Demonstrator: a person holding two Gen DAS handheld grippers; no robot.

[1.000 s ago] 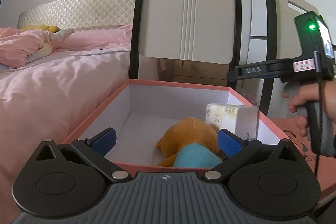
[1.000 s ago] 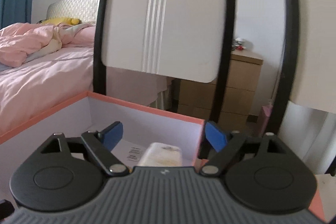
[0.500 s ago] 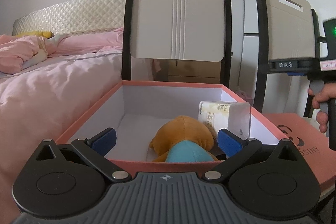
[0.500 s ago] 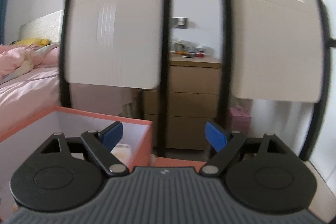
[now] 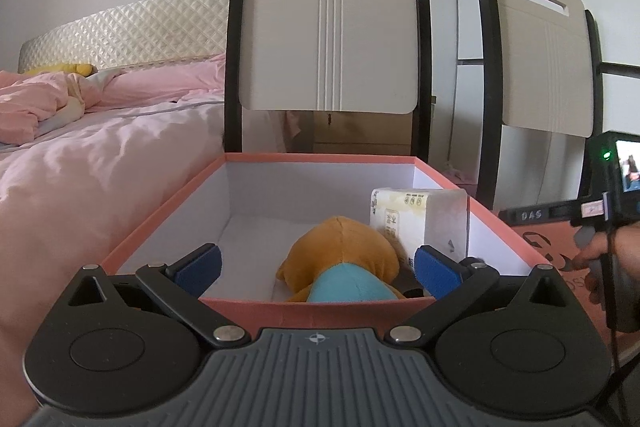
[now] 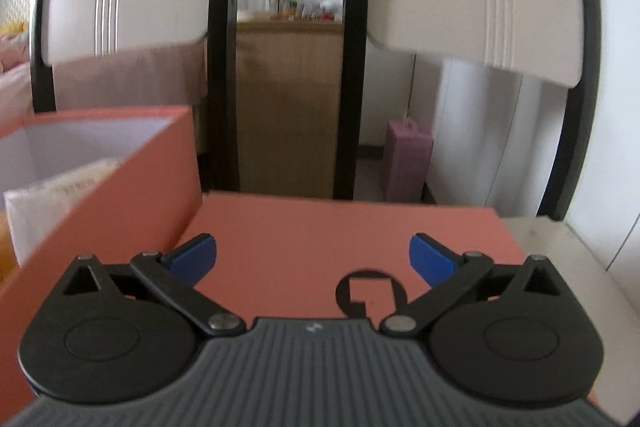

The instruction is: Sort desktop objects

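An open salmon-pink box (image 5: 160, 215) with white inner walls holds an orange and blue plush toy (image 5: 340, 263) and a white tissue pack (image 5: 416, 219) standing against its right wall. My left gripper (image 5: 318, 267) is open and empty, just above the box's near rim. My right gripper (image 6: 312, 259) is open and empty, low over the flat salmon box lid (image 6: 340, 227) to the right of the box (image 6: 120, 179). The right gripper's body also shows at the right edge of the left wrist view (image 5: 600, 211). The tissue pack shows in the right wrist view (image 6: 52, 195).
Two folding chairs (image 5: 332, 39) (image 5: 540, 59) stand just behind the table. A bed with pink bedding (image 5: 80, 147) lies to the left. A wooden dresser (image 6: 288, 99) and a purple bag (image 6: 408, 155) stand behind the chairs. The table edge (image 6: 560, 251) shows right of the lid.
My right gripper has left the box, swung right and dropped low over the lid. My left gripper has stayed open over the box's near rim.
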